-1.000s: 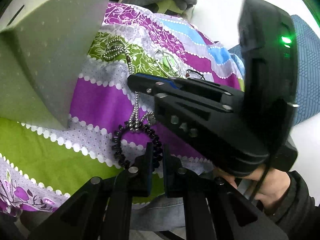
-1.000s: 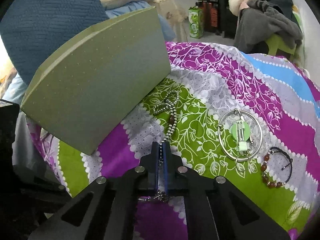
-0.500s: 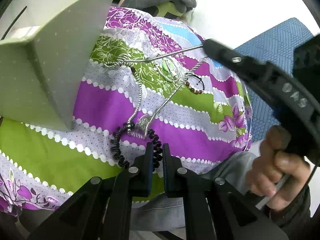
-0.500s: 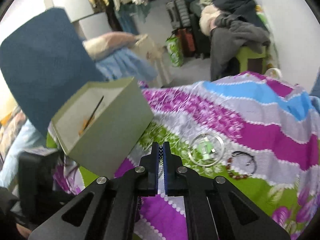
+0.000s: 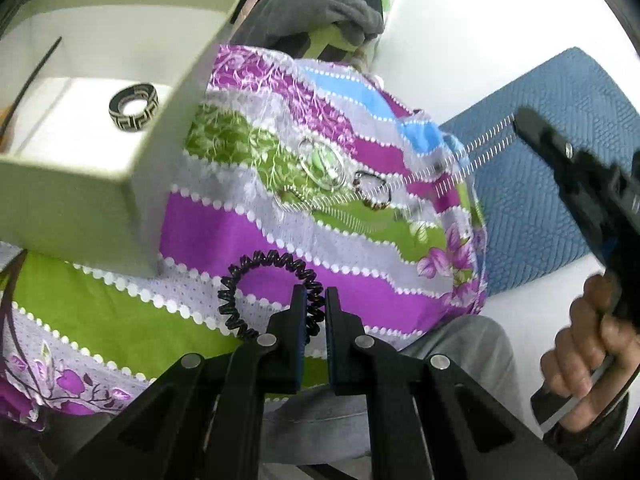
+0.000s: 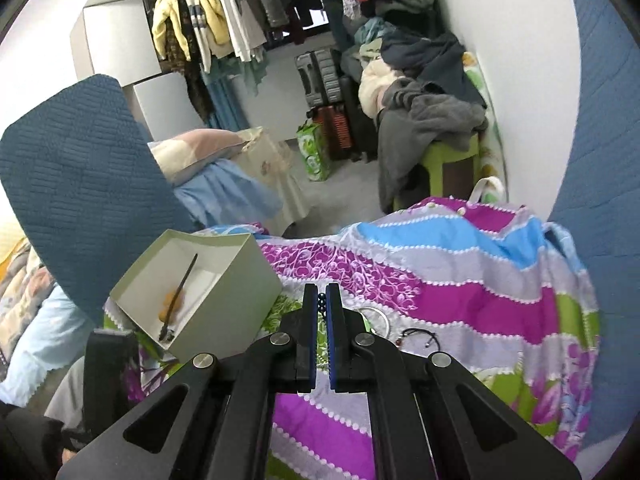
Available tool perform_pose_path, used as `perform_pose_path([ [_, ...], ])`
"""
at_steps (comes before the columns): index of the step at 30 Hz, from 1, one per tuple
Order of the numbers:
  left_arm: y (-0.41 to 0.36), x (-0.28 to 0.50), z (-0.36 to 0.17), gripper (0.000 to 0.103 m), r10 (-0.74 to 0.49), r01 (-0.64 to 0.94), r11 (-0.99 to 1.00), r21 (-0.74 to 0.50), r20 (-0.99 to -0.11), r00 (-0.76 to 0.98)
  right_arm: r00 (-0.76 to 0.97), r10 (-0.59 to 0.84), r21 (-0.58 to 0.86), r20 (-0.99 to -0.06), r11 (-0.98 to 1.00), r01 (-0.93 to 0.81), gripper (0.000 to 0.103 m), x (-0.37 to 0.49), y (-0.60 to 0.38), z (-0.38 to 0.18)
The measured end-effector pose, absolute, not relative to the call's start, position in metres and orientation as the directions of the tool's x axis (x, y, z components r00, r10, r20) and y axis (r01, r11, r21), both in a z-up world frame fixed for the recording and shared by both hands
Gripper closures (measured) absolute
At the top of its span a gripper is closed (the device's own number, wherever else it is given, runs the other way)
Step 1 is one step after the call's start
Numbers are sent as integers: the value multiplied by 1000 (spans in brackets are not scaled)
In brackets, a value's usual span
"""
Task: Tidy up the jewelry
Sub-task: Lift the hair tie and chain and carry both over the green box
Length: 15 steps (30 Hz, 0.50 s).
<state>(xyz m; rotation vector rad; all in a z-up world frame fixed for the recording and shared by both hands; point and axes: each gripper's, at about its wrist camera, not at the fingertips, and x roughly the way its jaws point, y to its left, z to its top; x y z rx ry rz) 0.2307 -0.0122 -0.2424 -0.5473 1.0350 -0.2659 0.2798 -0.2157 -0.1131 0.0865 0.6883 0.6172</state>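
Observation:
My right gripper (image 6: 321,295) is shut on a silver bead chain (image 5: 476,148), which hangs stretched from it above the patterned cloth. It shows at the right of the left wrist view (image 5: 524,120). My left gripper (image 5: 316,300) is nearly shut and empty, resting low by a black coil hair tie (image 5: 264,264). An open pale green box (image 5: 132,184) holds a black patterned ring (image 5: 133,107); in the right wrist view the box (image 6: 224,280) holds a dark stick. A silver hoop (image 5: 322,162) and a brown bead bracelet (image 5: 374,192) lie on the cloth.
The purple, green and blue cloth (image 5: 320,240) covers a lap-height surface. A blue quilted cushion (image 5: 560,160) lies to the right. Beyond are piled clothes on a green stool (image 6: 432,128), suitcases (image 6: 332,92) and a clothes rack.
My right gripper has risen and pulled back to the right with the bead chain, lifting it off the cloth. The box interior has come into view. The left gripper has stayed put.

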Motion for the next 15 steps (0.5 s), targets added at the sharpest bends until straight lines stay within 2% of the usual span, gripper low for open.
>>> perform_pose_path([
  [8, -4, 230, -197, 96, -461, -20, 830, -558, -705, 538, 611, 512, 254, -604, 850, -461, 101, 266, -227, -104],
  [15, 12, 236, -132, 96, -436, 12, 850, -527, -690, 578, 616, 477, 234, -627, 870, -435, 101, 261, -225, -78],
])
